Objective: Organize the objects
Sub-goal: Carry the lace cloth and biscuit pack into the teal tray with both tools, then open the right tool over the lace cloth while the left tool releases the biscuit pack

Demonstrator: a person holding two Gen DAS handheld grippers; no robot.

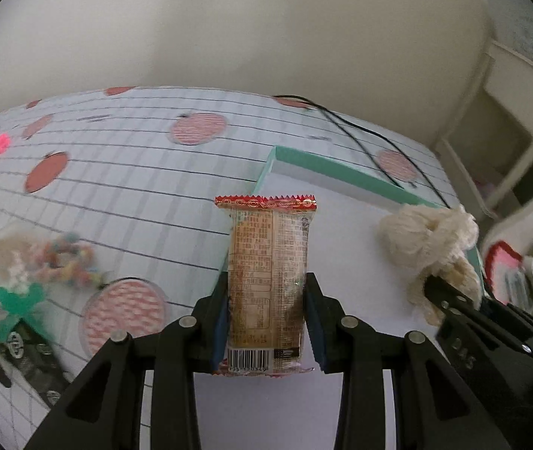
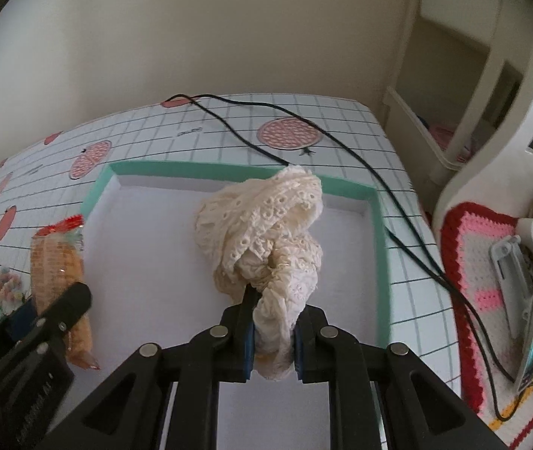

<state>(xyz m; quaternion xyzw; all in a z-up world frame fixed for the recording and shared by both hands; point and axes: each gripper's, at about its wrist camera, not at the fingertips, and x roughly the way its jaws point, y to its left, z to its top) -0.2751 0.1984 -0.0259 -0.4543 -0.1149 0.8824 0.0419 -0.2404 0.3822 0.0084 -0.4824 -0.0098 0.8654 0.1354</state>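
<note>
Holding both items over the tray [image 2: 379, 247], w/ each gripper loaded. Left gripper [image 1: 266, 322] has its jaws pinching a snack packet [image 1: 268, 281] around its lower half; packet stands roughly upright, long axis running away from the jaws, red crimped end on top. It hangs at the tray's left rim, partly over the white floor, partly over the counter [image 1: 135, 172]. Right gripper [image 2: 272, 341] has its jaws pressed onto the lower end of a cream lace cloth [image 2: 266, 232], bunched, rest of it mounding forward and up above the tray's middle. So right side is the better placed of the two: cloth sits well inside the teal rim, packet only at the edge. Probably next step = lower and let go in the tray; packet likely needs a shift rightward first, else it could tip out over the rim. Black cable [image 2: 341, 150] crosses the counter behind the tray, clear of both. Other small items lie blurred at far left, can't tell what.
</note>
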